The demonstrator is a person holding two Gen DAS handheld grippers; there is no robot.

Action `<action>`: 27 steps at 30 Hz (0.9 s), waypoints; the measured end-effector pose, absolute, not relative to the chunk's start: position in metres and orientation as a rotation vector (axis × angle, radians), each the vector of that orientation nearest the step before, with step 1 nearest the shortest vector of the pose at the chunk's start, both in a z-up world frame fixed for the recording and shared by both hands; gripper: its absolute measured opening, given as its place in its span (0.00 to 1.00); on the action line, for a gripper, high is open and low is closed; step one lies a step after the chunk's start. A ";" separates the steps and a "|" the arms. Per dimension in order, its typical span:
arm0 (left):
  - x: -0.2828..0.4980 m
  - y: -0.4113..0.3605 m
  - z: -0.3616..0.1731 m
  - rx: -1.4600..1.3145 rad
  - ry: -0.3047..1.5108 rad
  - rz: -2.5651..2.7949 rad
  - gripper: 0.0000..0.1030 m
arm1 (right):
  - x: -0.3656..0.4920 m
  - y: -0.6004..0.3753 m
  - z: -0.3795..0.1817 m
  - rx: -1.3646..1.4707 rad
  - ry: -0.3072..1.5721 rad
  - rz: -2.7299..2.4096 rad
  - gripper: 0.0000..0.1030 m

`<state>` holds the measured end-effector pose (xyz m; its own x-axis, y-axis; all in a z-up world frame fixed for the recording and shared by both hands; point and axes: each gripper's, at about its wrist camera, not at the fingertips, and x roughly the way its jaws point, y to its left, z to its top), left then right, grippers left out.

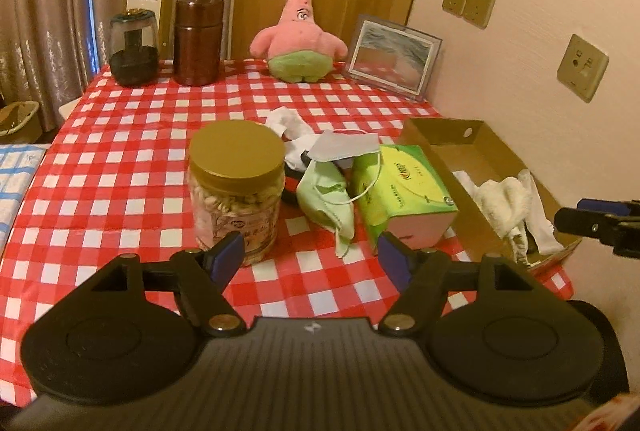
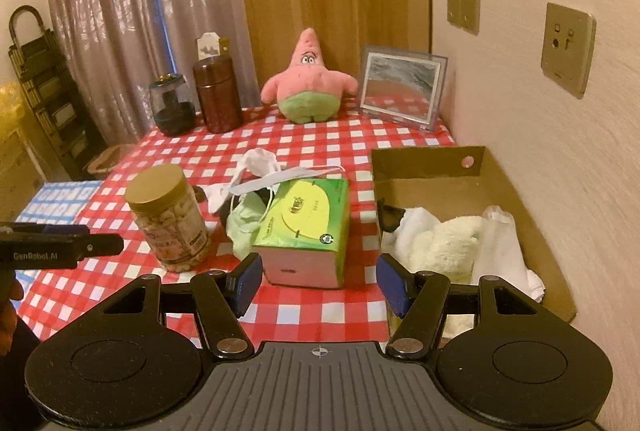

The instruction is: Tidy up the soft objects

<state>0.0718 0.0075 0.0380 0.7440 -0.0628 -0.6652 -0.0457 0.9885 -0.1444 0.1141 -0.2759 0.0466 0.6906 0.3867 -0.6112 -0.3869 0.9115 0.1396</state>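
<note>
Hiding behind the tissue pack (image 2: 306, 227), a dark object stays unidentifiable.

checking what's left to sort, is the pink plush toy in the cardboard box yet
No, the pink plush toy sits at the table's far edge, outside the cardboard box.

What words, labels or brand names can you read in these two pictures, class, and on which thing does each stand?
"GenRobot.AI": on the side of the left gripper, seen from the right wrist.
Green tissue pack: printed characters and a round logo, too small and blurred to read.
Snack jar: label print too blurred to read.
Nothing else readable.
</note>
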 end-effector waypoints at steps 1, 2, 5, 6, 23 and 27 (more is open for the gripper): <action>0.072 0.008 0.036 -0.157 0.735 -0.009 0.68 | 0.115 -0.275 0.046 0.003 0.686 0.432 0.61; 0.073 0.007 0.035 -0.155 0.736 -0.007 0.68 | 0.116 -0.273 0.046 0.006 0.687 0.436 0.61; 0.076 0.005 0.031 -0.151 0.736 -0.005 0.68 | 0.117 -0.270 0.045 -0.006 0.686 0.444 0.61; 0.076 0.005 0.031 -0.154 0.737 -0.005 0.68 | 0.118 -0.269 0.045 -0.008 0.685 0.445 0.61; 0.126 -0.018 -0.017 -0.213 0.748 0.013 0.68 | 0.162 -0.256 0.024 -0.017 0.703 0.464 0.61; 0.142 -0.017 -0.035 -0.246 0.754 0.038 0.63 | 0.178 -0.253 0.017 -0.015 0.709 0.472 0.61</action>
<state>0.1419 -0.0175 -0.0349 0.7300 -0.0538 -0.6813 -0.1223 0.9705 -0.2077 0.1777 -0.2527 0.0169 0.6585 0.4116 -0.6300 -0.4218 0.8952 0.1440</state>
